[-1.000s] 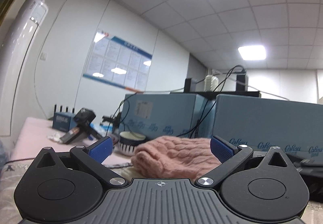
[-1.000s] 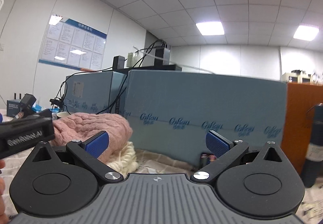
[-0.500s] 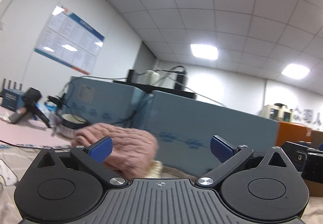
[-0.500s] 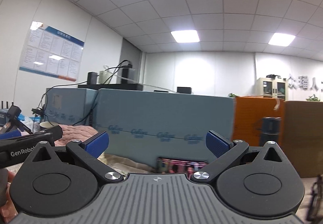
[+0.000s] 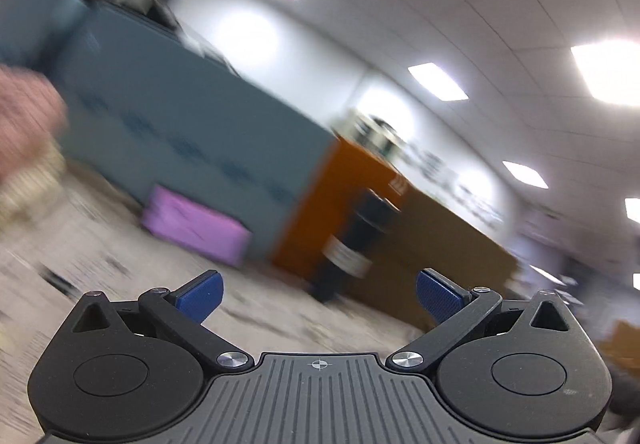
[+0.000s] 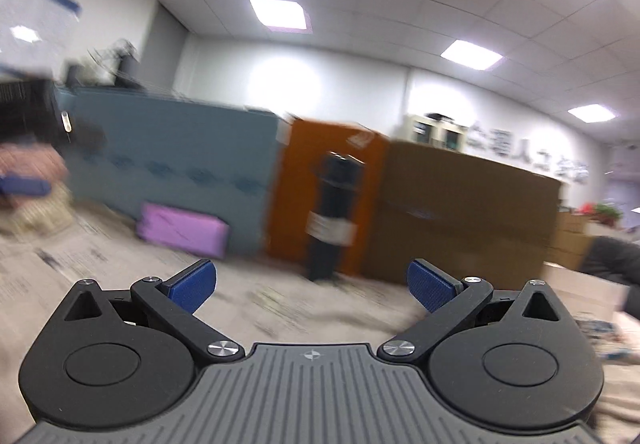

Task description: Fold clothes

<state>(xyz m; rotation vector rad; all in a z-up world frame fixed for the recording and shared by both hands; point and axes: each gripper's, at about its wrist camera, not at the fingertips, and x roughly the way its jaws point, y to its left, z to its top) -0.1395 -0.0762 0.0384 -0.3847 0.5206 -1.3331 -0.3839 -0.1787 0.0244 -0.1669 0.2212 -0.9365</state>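
Pink knit point(image 5: 22, 116) seen at far left edge of left wrist view, blurred, lying on a cream knit point(image 5: 28, 180) beneath it. Same pink knit point(image 6: 28, 164) found at far left of right wrist view, partly hidden behind a blurred dark gripper body point(image 6: 24, 108) with a blue pad. Fold state of either garment: could not be told.

Left gripper point(image 5: 319, 296): jaws spread wide, blue pads point(image 5: 200, 296) well apart, nothing held between them. Pointed well to the right of the knits, view tilted.

Right gripper point(image 6: 312, 286): jaws spread wide, blue pads point(image 6: 432, 290) well apart, nothing held. Pointed toward the same area.

Ahead of both grippers, on a pale patterned table cover point(image 6: 120, 268):
- purple box point(image 5: 196, 222), lying against the foot of a blue-grey carton point(image 5: 180, 124);
- same purple box point(image 6: 182, 230) and blue-grey carton point(image 6: 172, 148) shown in right wrist view;
- orange box point(image 6: 324, 196) just right of the carton;
- dark bottle point(image 6: 332, 216) with a white label, upright, in front of the orange box;
- brown carton point(image 6: 464, 216) to the right of the bottle.

Heavy motion blur in both views; lettering on cartons unreadable.
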